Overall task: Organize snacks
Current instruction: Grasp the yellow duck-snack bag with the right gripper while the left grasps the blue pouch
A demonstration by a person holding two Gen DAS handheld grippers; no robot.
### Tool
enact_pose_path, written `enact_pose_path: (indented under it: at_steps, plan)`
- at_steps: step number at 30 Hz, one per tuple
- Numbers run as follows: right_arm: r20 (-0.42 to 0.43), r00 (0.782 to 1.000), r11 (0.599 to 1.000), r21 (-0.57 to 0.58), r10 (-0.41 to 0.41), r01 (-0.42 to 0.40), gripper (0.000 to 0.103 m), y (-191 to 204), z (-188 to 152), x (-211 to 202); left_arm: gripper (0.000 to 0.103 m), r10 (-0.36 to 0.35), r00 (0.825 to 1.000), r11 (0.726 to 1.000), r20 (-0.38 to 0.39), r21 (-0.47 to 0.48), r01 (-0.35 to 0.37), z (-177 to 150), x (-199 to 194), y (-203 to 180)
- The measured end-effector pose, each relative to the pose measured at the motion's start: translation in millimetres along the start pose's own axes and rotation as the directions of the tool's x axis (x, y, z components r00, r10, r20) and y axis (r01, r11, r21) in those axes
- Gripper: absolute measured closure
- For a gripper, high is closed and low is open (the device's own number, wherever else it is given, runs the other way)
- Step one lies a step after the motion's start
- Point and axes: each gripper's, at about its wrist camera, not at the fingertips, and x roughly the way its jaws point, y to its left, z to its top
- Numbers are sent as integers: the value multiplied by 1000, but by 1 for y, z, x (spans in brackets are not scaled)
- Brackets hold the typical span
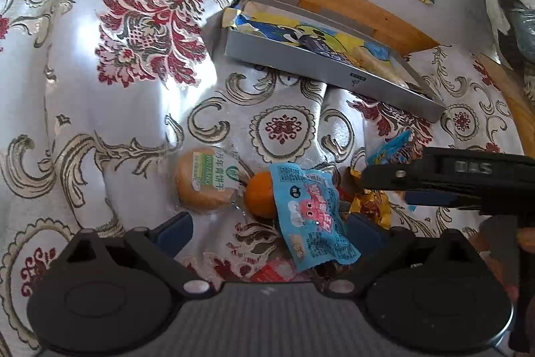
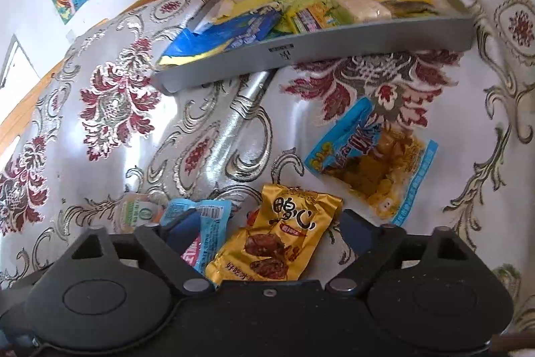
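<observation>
Partly hidden under the blue packet [image 1: 312,216], one orange [image 1: 259,194] shows at lower centre; both grippers, left gripper [image 1: 267,233] and right gripper [image 2: 267,230], are spread, gripping nothing; one gold packet [image 2: 277,243] lies between the right's fingers.

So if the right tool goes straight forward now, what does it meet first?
Most likely the gold packet, which lies between the open fingers of the right tool. Beyond it is bare cloth, then the grey tray. Depth is hard to judge.
</observation>
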Motion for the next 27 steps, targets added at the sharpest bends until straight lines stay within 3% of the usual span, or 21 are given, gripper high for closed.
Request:
enact_pose_path:
  at_steps: [10,16,20,27]
  plan:
    - [-44,999,999,24,-26,27,16,-2,-1,21,12,-35,999,997,19,70,34,-3,1,-15]
    - [-68,993,994,-57,-100,96,30,8,-7,25,29,-78,997,997,-25,11,79,-2,11,-8]
    - [-77,991,992,-61,-113,108,42,11,-9,21,45,-96,995,995,-38,-13,95,-3,15,-5]
    - [-79,987,987,-94,-139,132,57,17,-12,9,57,-113,993,994,-35,10,113,-4,18,-13]
